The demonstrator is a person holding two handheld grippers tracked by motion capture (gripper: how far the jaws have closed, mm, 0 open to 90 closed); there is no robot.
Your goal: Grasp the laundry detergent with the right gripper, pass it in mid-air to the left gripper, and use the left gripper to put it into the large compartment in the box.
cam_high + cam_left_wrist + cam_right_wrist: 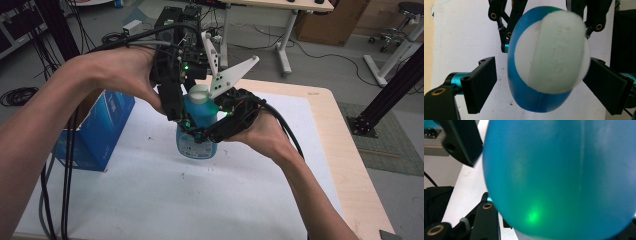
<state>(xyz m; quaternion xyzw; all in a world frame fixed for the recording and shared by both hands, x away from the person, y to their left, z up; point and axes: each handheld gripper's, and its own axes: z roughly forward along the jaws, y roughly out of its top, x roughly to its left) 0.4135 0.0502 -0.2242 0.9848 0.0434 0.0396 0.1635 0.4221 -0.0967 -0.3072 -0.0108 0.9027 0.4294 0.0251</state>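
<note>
A blue bottle (199,137) with a white cap (199,92) stands upright on the white sheet (165,195) that covers the table. My right gripper (216,131) comes in from the right and is shut on the bottle's body; in the right gripper view the blue wall (559,175) sits right against the camera, between the jaws (559,228). My left gripper (191,107) hangs over the bottle, pointing down. In the left gripper view its jaws stand on either side of the cap (551,55), open, with a clear gap at the left one.
A blue cardboard box (97,130) stands at the table's left edge, with black cables (67,165) hanging past it. The bare wooden table edge (350,150) runs down the right. Desk legs and a stool stand on the floor beyond.
</note>
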